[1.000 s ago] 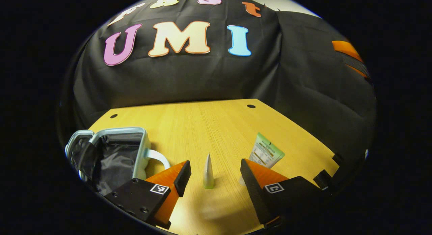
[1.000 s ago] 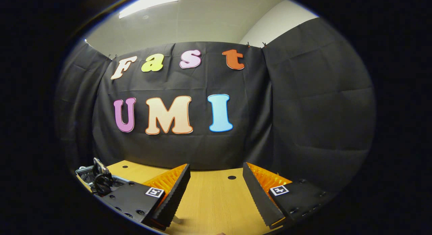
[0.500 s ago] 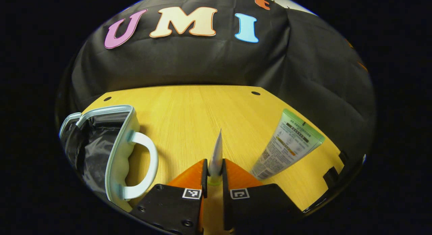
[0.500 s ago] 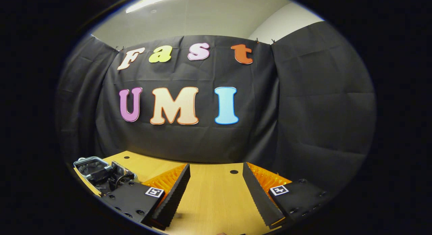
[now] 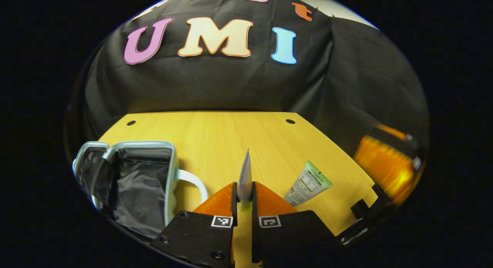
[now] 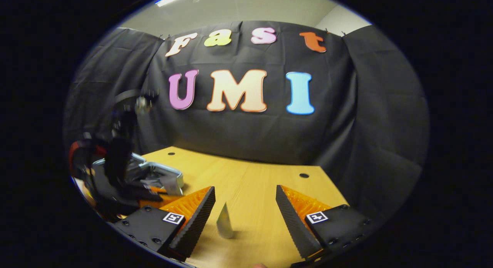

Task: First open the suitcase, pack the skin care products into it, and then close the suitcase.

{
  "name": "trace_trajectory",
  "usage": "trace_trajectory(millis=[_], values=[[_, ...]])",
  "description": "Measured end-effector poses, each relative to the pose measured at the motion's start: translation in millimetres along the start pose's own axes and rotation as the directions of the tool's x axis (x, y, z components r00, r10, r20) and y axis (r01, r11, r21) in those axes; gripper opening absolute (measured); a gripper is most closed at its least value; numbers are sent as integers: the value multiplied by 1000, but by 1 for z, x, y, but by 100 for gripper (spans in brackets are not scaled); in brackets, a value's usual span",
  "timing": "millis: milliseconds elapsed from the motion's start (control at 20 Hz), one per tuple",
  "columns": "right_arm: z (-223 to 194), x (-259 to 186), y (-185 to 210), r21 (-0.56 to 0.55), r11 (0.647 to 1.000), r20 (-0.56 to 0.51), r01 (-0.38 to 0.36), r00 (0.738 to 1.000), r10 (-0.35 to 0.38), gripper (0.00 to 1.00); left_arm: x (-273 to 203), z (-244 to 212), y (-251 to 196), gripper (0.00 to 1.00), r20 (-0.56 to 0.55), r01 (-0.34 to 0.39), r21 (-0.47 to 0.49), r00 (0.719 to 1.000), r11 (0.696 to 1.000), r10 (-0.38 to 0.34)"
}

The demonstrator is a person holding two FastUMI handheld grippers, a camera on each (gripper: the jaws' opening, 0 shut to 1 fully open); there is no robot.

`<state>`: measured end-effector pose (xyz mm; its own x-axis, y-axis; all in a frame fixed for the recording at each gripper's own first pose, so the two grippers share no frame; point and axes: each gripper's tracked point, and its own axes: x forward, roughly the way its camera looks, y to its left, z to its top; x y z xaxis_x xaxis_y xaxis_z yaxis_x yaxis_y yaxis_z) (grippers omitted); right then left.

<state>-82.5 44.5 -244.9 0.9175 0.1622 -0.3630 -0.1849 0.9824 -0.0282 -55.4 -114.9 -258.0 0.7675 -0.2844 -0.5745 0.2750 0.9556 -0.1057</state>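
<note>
Label print on the green tube is unreadable; left gripper pinches the silver tube upright; right gripper gapes wide

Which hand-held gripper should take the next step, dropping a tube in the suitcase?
Left. The left hand-held gripper is shut on the silver tube, and the open suitcase sits right beside it. The right hand-held gripper is open and holds nothing.

The other gripper was an orange blur at the edge; the silver tube's base was hidden between fingers.
</note>
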Motion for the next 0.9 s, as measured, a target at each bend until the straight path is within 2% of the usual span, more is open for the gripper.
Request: trace_trajectory(millis=[50,250,500,600,750,850,900], values=[[-19,7,7,4,1000,-33,-12,999,12,99,-9,6,6,10,6,-11,-1,1000,1000,11],[-92,31,19,11,1000,-182,13,983,-11,99,-42,20,34,10,20,-61,-29,998,998,62],[-126,58,25,11,1000,-284,23,959,-19,99,-65,21,68,10,18,-123,-57,992,991,125],[-134,63,22,0,999,-314,34,949,-32,84,-70,20,82,10,14,-149,-72,988,986,151],[-140,62,24,-7,1000,-372,28,928,-28,36,-74,14,106,10,4,-193,-101,981,976,195],[-135,60,32,56,998,-416,12,909,12,23,-78,7,125,10,-33,-230,-108,973,967,227],[-130,60,36,101,995,-426,12,904,32,25,-81,2,137,10,-59,-248,-99,968,964,243]])
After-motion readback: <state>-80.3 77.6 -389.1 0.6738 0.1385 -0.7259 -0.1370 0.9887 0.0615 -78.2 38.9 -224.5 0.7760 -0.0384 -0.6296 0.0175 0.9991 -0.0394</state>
